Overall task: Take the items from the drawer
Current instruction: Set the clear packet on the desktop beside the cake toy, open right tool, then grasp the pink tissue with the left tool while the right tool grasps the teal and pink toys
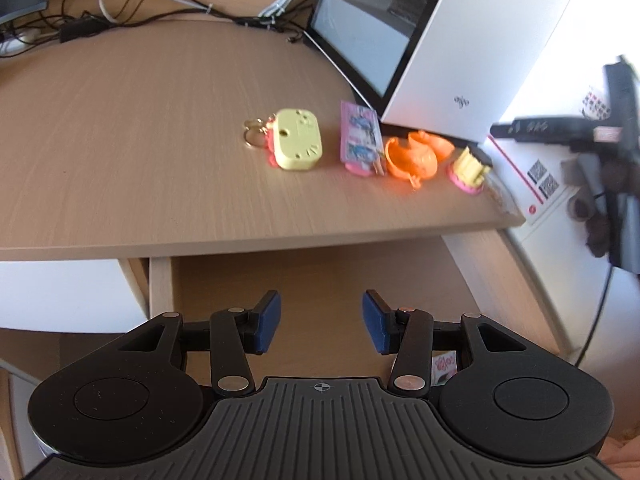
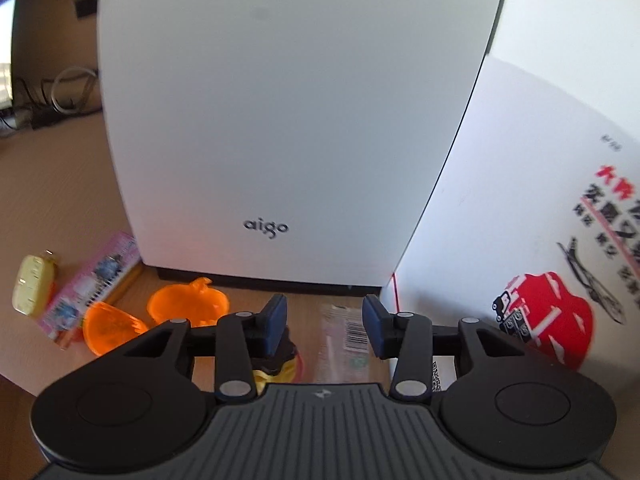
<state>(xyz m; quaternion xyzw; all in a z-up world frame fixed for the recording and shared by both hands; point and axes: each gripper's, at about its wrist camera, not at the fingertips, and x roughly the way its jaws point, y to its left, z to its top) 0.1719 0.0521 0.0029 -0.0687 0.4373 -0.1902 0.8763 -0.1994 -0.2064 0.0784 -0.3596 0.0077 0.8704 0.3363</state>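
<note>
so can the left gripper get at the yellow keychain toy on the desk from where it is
Probably yes. The left gripper hangs open over the pulled-out drawer, and the yellow keychain toy lies in the open on the desk, nothing on it. It would need to lift over the desk edge.

light: bright daylight, right side blown out | blur: slight overall | edges: strong fisheye bending

toys (image 1: 300, 140) on desk (image 1: 140, 140), above drawer (image 1: 320, 276).
</note>
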